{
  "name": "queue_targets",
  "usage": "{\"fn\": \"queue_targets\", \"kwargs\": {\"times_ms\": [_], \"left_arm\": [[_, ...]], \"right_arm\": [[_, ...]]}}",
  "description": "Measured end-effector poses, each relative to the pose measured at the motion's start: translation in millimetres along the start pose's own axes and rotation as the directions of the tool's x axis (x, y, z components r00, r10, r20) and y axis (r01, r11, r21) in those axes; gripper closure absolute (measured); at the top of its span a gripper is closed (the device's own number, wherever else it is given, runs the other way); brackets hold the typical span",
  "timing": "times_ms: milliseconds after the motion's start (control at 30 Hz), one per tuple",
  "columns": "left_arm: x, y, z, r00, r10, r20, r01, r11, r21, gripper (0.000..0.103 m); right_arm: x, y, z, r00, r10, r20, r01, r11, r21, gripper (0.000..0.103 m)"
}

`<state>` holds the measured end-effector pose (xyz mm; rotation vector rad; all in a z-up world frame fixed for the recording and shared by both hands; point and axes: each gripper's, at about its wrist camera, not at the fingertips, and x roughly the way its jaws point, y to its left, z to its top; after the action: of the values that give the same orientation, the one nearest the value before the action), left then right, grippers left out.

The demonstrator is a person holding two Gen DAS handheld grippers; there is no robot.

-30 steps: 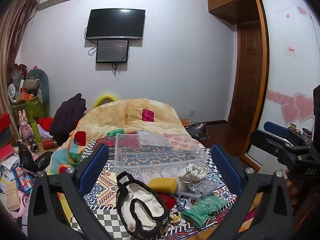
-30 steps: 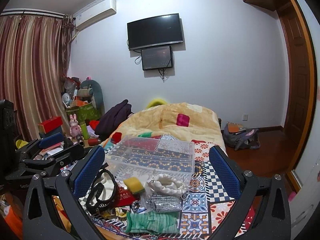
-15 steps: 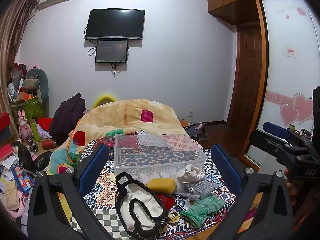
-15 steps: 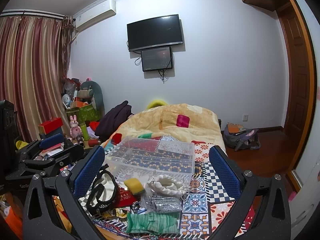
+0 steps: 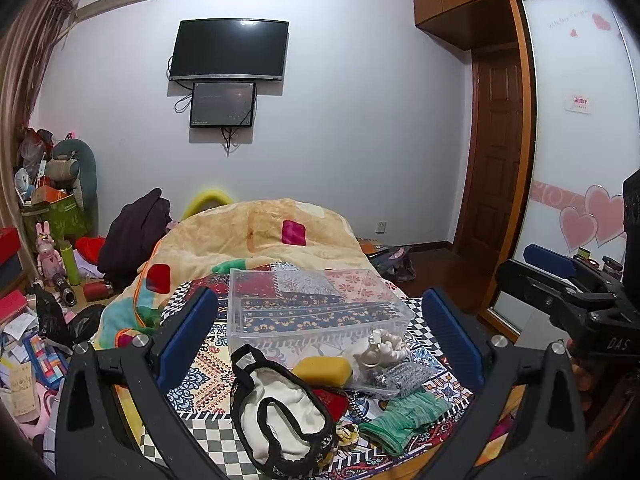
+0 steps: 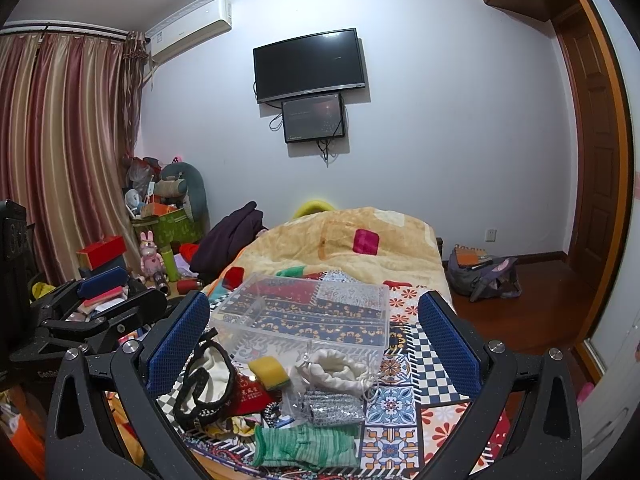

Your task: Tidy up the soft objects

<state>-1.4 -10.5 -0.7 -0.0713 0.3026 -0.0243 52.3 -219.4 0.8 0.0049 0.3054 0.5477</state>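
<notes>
Left gripper (image 5: 320, 340): blue-padded fingers (image 5: 188, 330) spread wide, nothing between them, held above the near part of the bed. Right gripper (image 6: 314, 340): likewise spread wide with nothing in its grasp, its padded fingers (image 6: 448, 344) apart over the same patch; it also shows at the right edge of the left wrist view (image 5: 568, 292), well apart from the left one. Between and below both pairs of fingers lies a cluster of soft items on the patterned bedspread (image 6: 404, 404), near the bed's near edge. Nearest that edge: a green knitted piece (image 6: 306, 446), lying flat. Just behind it, a silver glittery pouch (image 6: 332, 406) in clear wrap, touching a white ruffled bundle (image 6: 338, 370). Left of those, a yellow sponge (image 6: 267, 372), and beside it a red fabric piece (image 6: 250, 394) partly under a white garment with black trim (image 5: 280, 412), which sits toward the near left corner of the cluster. Behind all of these, further up the bedspread, stands a clear plastic bin (image 5: 316, 308), upright, open on top, the pattern showing through its walls; the sponge and the white bundle lie just in front of its near wall. Beyond the bin, an orange-yellow quilt (image 5: 260, 232) is heaped across the far end of the bed. On the far wall, a dark television (image 5: 229, 50).
</notes>
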Motion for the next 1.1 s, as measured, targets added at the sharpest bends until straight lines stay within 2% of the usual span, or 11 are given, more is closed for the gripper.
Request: {"fn": "queue_targets", "kwargs": {"times_ms": [600,767,1000,1100], "left_arm": [[1,0,0,1.000,0.003,-0.003,-0.003,1.000,0.004,0.000],[15,8,-8,0.998,-0.006,-0.064,0.006,1.000,-0.005,0.000],[47,36,-32,0.984,0.016,-0.177,-0.026,0.998,-0.057,0.000],[62,47,-42,0.974,0.016,-0.227,-0.035,0.996,-0.080,0.014]], "right_arm": [[1,0,-1,1.000,-0.004,-0.003,0.004,1.000,0.003,0.000],[12,-6,-7,0.999,-0.005,-0.039,0.006,1.000,0.016,0.000],[44,-19,-29,0.987,0.028,-0.158,-0.021,0.999,0.043,0.000],[54,-23,-36,0.980,0.037,-0.194,-0.029,0.999,0.046,0.001]]}}
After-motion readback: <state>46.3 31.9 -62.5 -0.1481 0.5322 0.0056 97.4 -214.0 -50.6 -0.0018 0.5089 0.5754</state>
